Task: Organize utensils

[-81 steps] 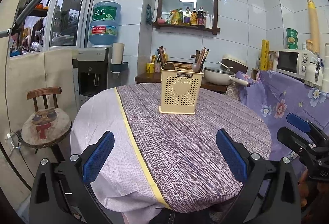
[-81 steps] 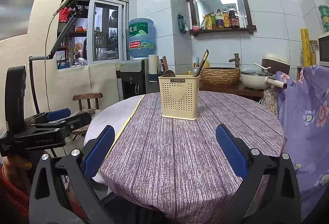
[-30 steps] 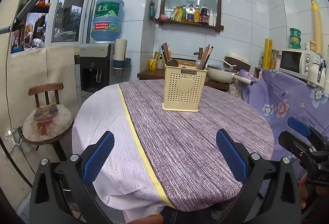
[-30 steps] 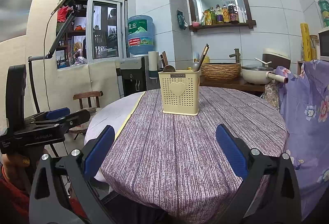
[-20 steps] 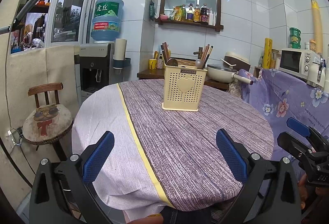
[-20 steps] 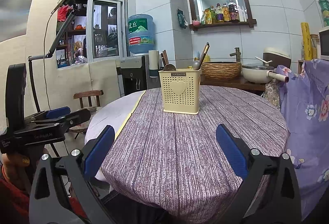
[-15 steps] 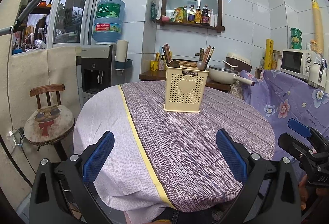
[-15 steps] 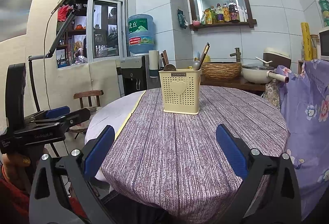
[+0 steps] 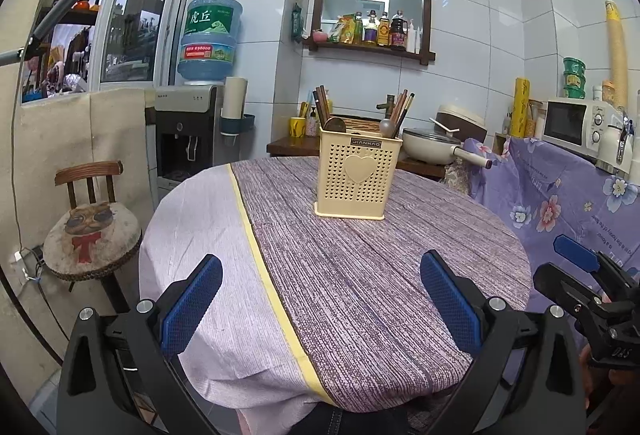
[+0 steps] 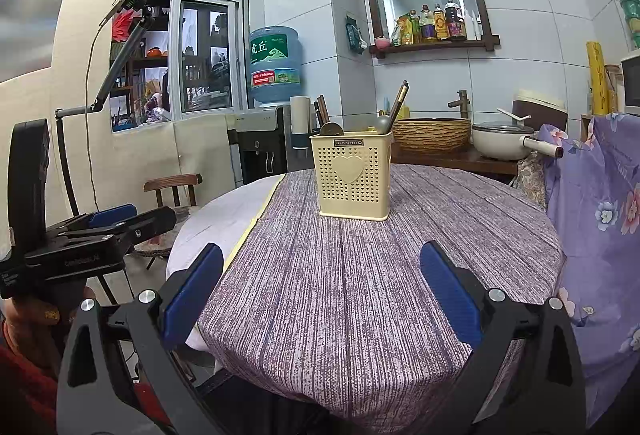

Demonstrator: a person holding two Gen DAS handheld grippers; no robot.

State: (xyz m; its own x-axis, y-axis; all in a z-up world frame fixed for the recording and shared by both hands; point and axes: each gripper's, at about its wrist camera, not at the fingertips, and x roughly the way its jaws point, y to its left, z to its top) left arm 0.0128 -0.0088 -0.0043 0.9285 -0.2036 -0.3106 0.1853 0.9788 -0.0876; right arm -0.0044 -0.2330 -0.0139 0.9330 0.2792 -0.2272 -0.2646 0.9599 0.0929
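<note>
- The utensil holder stands upright near the middle of the worktop, just above the centre of both wrist frames, with chopsticks and spoons poking from its top.
- Their long axes run near vertical, so a grasp likely comes from above.
- The left tongs and right tongs both sit spread wide and empty at the near worktop edge, well apart from it.
- Neither hand looks clearly nearer.
</note>
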